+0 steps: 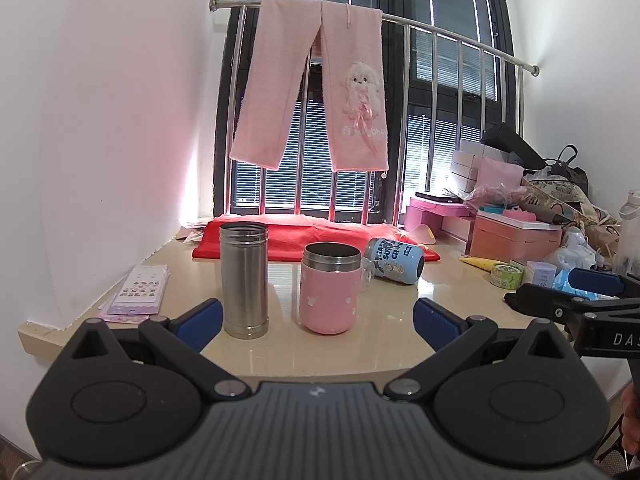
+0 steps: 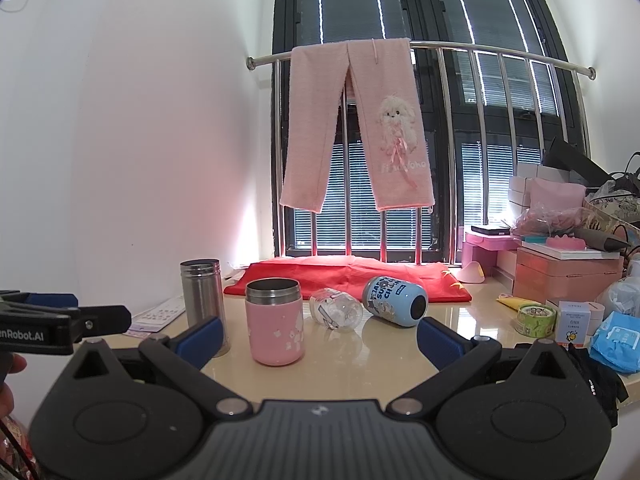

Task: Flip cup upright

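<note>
A blue printed cup (image 1: 394,260) (image 2: 395,301) lies on its side on the beige counter (image 1: 360,344), its dark end facing right. A clear glass cup (image 2: 336,310) lies on its side left of it; in the left wrist view it (image 1: 366,274) is mostly hidden behind the pink cup. A pink cup (image 1: 329,288) (image 2: 274,321) and a steel cup (image 1: 244,279) (image 2: 203,300) stand upright. My left gripper (image 1: 318,320) is open and empty, in front of the steel and pink cups. My right gripper (image 2: 318,338) is open and empty, short of the pink cup.
A red cloth (image 2: 348,276) lies at the back under a window rail with hanging pink trousers (image 2: 356,128). Pink boxes (image 2: 564,274), tape (image 2: 535,320), tissues and bags crowd the right side. A sticker sheet (image 1: 138,290) lies at the left edge.
</note>
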{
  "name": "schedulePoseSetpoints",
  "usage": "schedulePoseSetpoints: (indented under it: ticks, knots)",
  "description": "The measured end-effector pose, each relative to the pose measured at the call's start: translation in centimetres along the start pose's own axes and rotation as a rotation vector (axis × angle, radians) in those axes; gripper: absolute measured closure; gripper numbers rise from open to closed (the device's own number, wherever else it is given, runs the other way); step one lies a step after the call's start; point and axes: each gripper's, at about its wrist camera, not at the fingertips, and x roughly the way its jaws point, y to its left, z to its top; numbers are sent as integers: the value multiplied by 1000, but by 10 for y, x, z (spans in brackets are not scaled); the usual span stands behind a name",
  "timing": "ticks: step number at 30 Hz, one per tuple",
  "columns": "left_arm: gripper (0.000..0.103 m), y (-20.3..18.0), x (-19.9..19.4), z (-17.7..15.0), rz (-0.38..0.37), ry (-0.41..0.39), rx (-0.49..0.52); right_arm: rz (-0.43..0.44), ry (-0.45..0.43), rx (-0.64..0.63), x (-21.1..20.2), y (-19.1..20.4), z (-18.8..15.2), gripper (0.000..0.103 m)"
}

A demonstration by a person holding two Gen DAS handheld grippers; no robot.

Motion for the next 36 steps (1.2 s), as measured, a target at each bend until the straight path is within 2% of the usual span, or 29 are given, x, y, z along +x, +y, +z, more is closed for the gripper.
schedulePoseSetpoints:
  ticks: [26, 36]
  knots:
    - [0, -4, 1, 2, -3, 2, 13, 3, 8, -3, 2, 0, 0, 0]
    - [0, -17, 31, 10, -46, 38, 46, -2, 43, -35, 21, -11, 7, 0]
